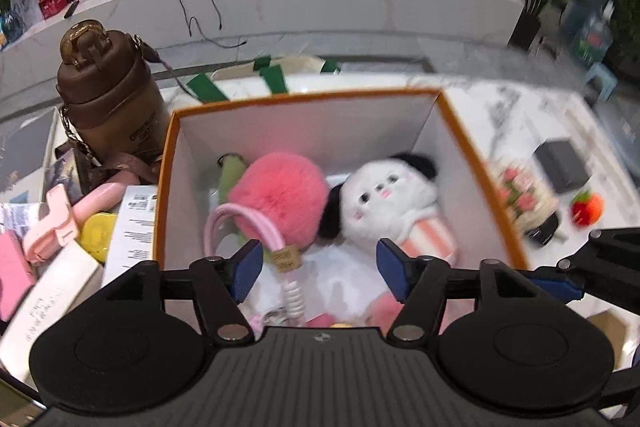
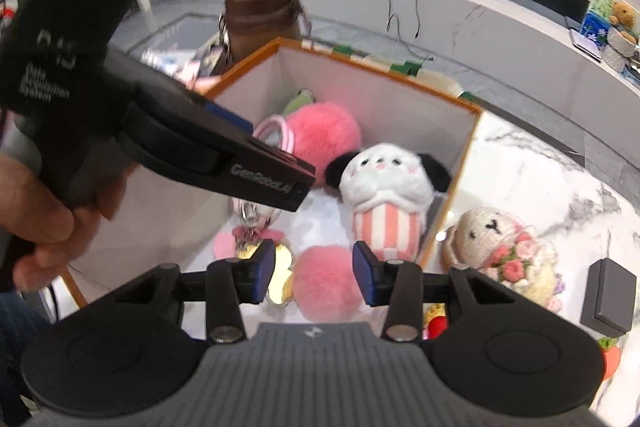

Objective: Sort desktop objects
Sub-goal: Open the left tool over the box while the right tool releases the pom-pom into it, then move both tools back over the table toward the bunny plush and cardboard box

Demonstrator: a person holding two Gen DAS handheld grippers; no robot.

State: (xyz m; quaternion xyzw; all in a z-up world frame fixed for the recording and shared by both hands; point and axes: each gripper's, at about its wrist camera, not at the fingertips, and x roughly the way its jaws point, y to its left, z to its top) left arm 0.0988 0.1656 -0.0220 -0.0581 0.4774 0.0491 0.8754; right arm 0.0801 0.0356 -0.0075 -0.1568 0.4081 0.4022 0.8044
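An orange-rimmed white box [image 1: 476,147] holds a pink fluffy ball [image 1: 280,195], a white panda plush [image 1: 388,199] and a looped pink cable [image 1: 240,223]. My left gripper [image 1: 320,269] hangs open over the box's near side, with nothing pressed between its blue pads. In the right wrist view the box [image 2: 460,179] also holds a smaller pink pompom [image 2: 328,279] and a gold shiny trinket [image 2: 282,279]. My right gripper [image 2: 316,273] is open above that pompom, its pads clear of it. A hand [image 2: 36,223] holds the left gripper's black housing [image 2: 180,135] over the box.
A brown bottle [image 1: 108,99] with a strap stands left of the box, beside a pink clip [image 1: 52,223] and white cartons [image 1: 132,223]. On the marble table right of the box are a crochet bear with flowers [image 2: 500,247], a black case [image 2: 608,303] and a strawberry toy [image 1: 586,209].
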